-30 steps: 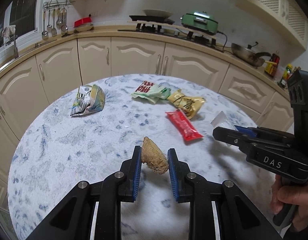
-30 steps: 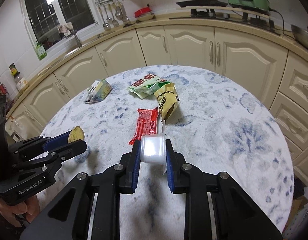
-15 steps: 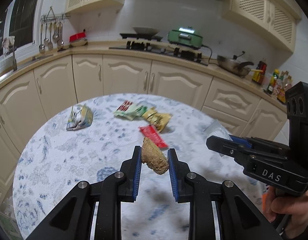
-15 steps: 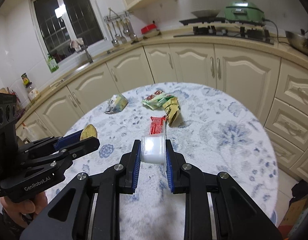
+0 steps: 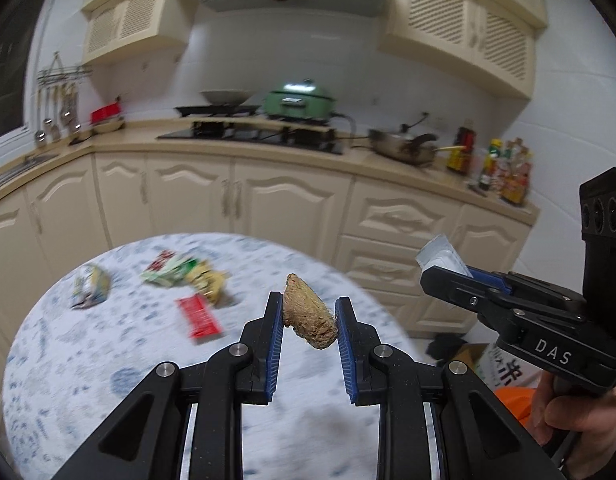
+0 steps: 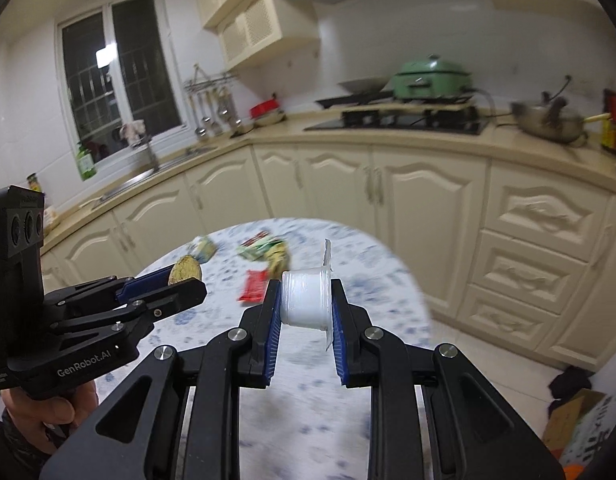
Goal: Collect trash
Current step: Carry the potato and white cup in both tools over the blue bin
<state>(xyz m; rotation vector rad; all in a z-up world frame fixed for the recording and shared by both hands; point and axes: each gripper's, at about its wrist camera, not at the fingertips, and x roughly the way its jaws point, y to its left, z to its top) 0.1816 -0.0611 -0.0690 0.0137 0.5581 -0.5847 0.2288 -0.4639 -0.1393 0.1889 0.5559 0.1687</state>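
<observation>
My left gripper [image 5: 309, 310] is shut on a brown food scrap [image 5: 309, 317] and holds it high above the round table [image 5: 108, 380]. My right gripper [image 6: 306, 300] is shut on a small white plastic cup [image 6: 306, 300] with a peeled foil lid. Each gripper shows in the other view: the right one [image 5: 447, 276] at the right, the left one [image 6: 180, 284] at the left. On the table lie a red wrapper [image 5: 199, 317], a yellow wrapper [image 5: 210, 282], a green-and-red wrapper [image 5: 168, 270] and a crumpled carton [image 5: 90, 286].
Cream kitchen cabinets [image 5: 288, 208] curve behind the table, with a hob, a green cooker [image 5: 300, 100] and a pan on the counter. On the floor at the right are a cardboard box [image 6: 567, 420], dark cloth [image 6: 569, 380] and something orange [image 5: 515, 400].
Both grippers have lifted up and drawn back from the table with their loads. The view has tilted up and the table now looks smaller and lower.
</observation>
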